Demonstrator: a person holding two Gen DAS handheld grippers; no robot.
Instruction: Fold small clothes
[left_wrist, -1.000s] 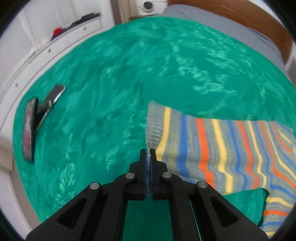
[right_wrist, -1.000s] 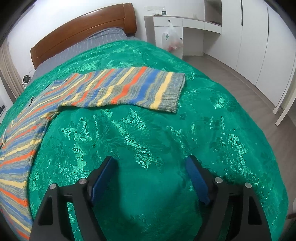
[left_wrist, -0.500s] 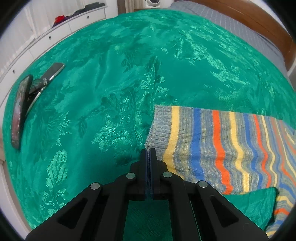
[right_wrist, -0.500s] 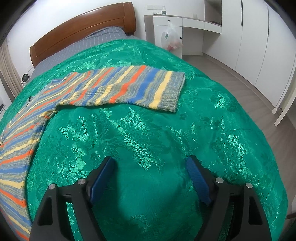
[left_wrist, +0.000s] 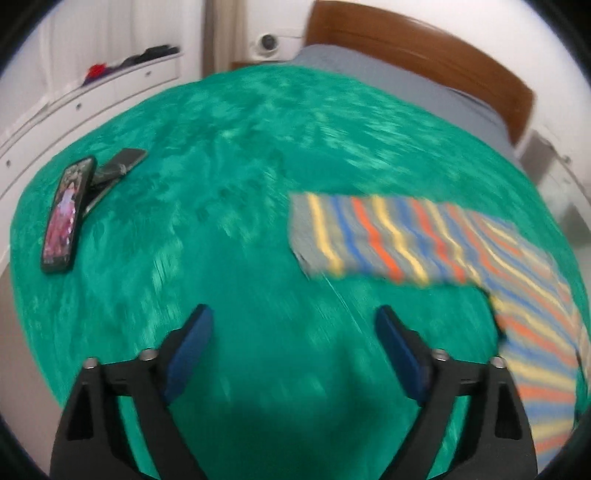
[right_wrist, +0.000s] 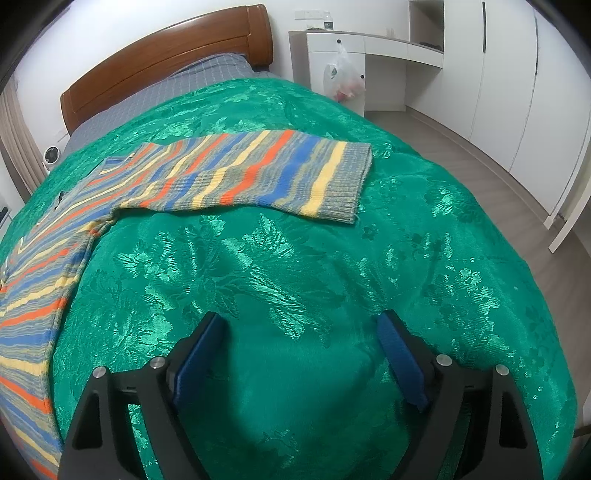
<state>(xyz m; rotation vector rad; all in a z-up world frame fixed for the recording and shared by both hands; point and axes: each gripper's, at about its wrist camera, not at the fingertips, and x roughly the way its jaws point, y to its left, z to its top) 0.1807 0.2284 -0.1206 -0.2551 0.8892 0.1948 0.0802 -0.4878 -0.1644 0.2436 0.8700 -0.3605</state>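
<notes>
A striped knit sweater (right_wrist: 207, 173) in grey, blue, orange and yellow lies flat on the green bedspread (right_wrist: 295, 258). Its right sleeve stretches out with the ribbed cuff (right_wrist: 347, 184) at its end. In the left wrist view, which is motion-blurred, the other sleeve (left_wrist: 388, 240) lies flat with its cuff (left_wrist: 306, 236) toward the middle. My left gripper (left_wrist: 293, 347) is open and empty, back from that cuff. My right gripper (right_wrist: 301, 350) is open and empty over bare bedspread, short of the right sleeve.
Two phones (left_wrist: 68, 214) lie on the bedspread at the left in the left wrist view. A wooden headboard (right_wrist: 166, 62) and grey sheet are at the far end. A white desk with a plastic bag (right_wrist: 343, 81) and wardrobes stand to the right, beside the floor.
My left gripper was shut on the sleeve cuff; it has opened, let the cuff go and pulled back. The sleeve now lies flat. My right gripper stays open and hardly moved.
</notes>
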